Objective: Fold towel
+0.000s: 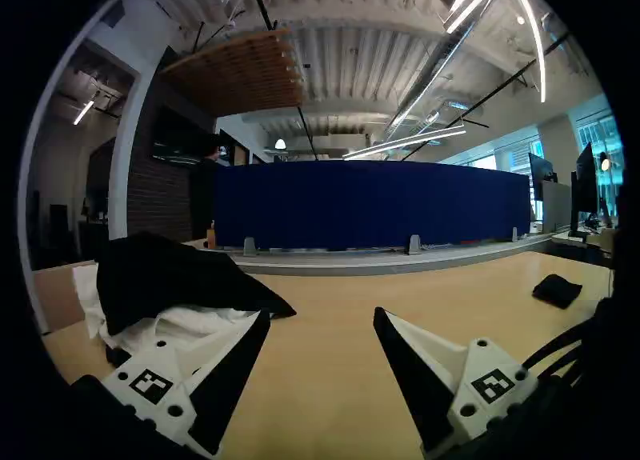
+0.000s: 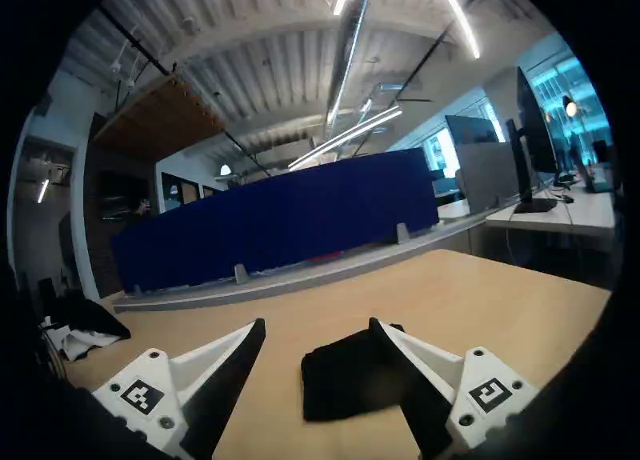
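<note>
Towel (image 2: 344, 380) (black) inside spread right tool (image 2: 316, 322)

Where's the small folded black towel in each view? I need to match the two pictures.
Left gripper view: small folded black towel far right, on the table near its edge.
Right gripper view: the towel low centre, just ahead of the right claw.
Shared landmark: blue divider along the table's back.

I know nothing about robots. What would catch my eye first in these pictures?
A long dark blue partition runs across the back of the wooden table. At the left of the left gripper view, a rumpled black cloth lies heaped on white cloth. In the right gripper view, a folded black towel lies just ahead of the right gripper, jaws open.
</note>
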`<action>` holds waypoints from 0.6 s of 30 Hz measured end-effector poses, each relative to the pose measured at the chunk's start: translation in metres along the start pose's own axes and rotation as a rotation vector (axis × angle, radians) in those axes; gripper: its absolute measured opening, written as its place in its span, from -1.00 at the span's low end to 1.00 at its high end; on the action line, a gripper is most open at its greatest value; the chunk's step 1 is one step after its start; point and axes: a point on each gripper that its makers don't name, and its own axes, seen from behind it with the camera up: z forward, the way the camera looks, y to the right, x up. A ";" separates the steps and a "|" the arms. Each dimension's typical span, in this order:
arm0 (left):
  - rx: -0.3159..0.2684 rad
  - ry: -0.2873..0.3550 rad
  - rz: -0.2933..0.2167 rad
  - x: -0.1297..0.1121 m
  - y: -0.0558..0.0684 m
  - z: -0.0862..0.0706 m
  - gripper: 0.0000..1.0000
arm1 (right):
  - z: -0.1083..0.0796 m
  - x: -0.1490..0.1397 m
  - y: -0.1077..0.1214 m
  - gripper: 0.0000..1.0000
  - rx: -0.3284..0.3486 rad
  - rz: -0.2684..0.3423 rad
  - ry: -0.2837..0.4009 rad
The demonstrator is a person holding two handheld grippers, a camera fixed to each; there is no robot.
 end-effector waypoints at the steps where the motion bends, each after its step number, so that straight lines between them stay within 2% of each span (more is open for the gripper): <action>1: 0.000 0.000 0.000 0.000 0.000 0.000 0.92 | 0.000 -0.001 0.000 1.00 0.000 0.000 0.002; 11: 0.000 0.000 0.000 0.000 0.001 -0.001 0.92 | -0.005 -0.004 0.000 1.00 0.011 -0.042 0.020; 18: 0.000 0.000 0.000 0.000 0.000 0.001 0.92 | -0.009 -0.007 -0.010 0.99 0.017 -0.108 0.017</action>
